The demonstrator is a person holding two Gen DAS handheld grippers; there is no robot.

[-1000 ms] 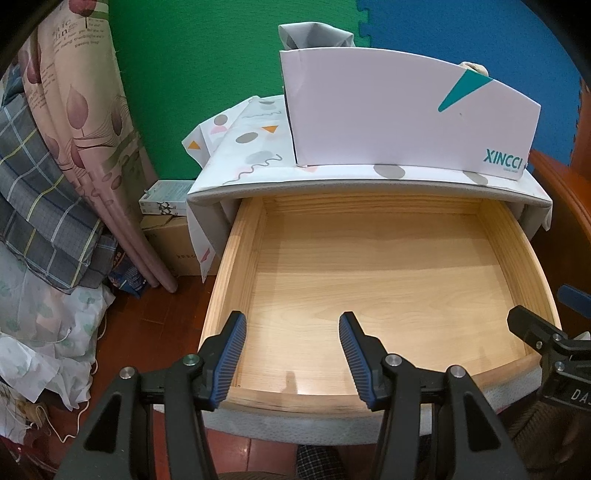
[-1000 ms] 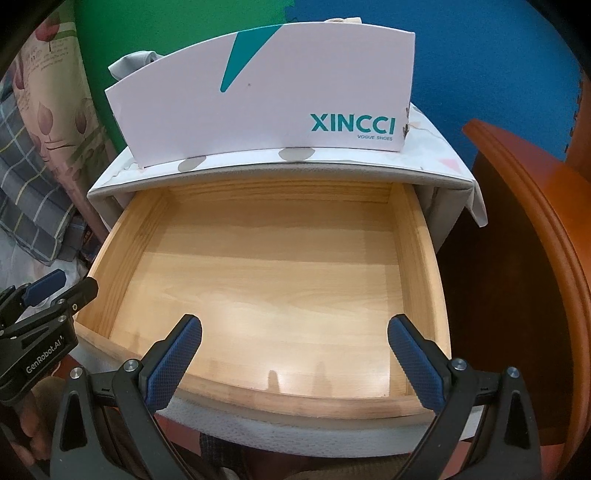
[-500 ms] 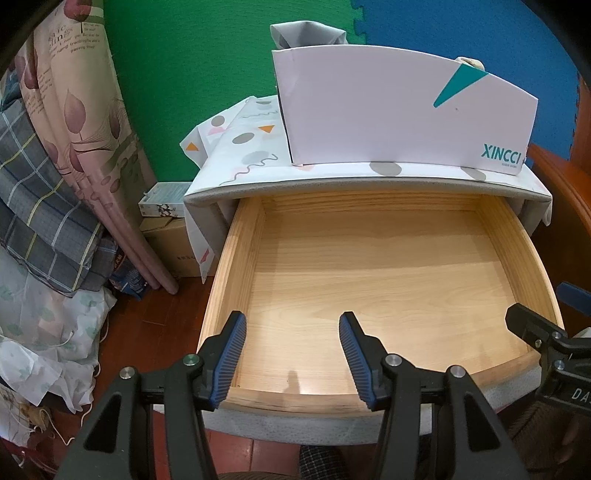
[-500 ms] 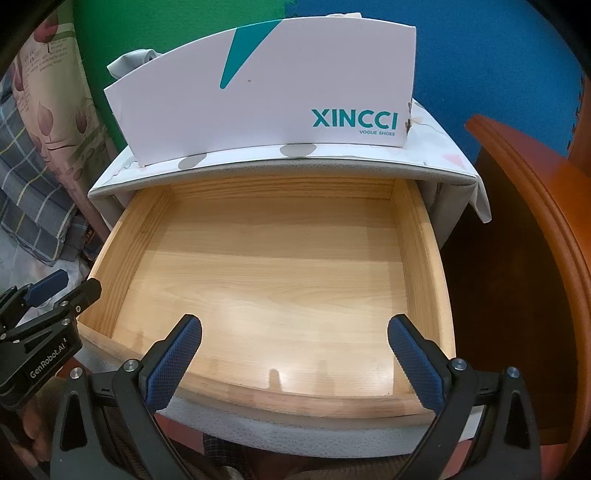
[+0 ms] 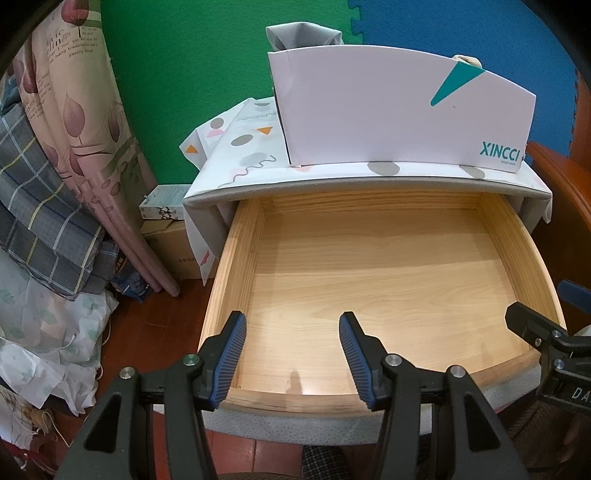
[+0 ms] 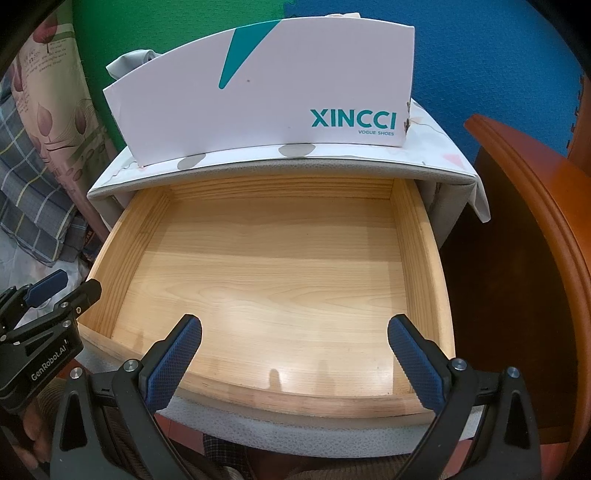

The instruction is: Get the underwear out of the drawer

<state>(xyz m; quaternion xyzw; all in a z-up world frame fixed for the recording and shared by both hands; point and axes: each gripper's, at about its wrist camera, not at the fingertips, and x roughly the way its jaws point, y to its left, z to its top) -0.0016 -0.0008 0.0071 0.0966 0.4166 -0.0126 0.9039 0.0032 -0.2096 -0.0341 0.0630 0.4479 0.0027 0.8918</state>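
Observation:
The light wooden drawer (image 5: 236,258) is pulled out and its floor (image 6: 295,258) is bare; no underwear lies inside. On the cabinet top behind it stands a white shoe box (image 5: 388,110) (image 6: 266,92), with a grey cloth (image 5: 303,35) (image 6: 129,61) poking out of its left end. My left gripper (image 5: 292,321) hovers open over the drawer's front left part, nothing between its blue pads. Over the front edge my right gripper (image 6: 295,325) stands wide open and empty. Each gripper also shows at the edge of the other's view.
A patterned cloth (image 5: 243,147) covers the cabinet top. Left of the cabinet are a pink curtain (image 5: 85,122), plaid fabric (image 5: 37,206) and cardboard boxes (image 5: 170,240) on the floor. Reddish wooden furniture (image 6: 535,229) stands close on the right.

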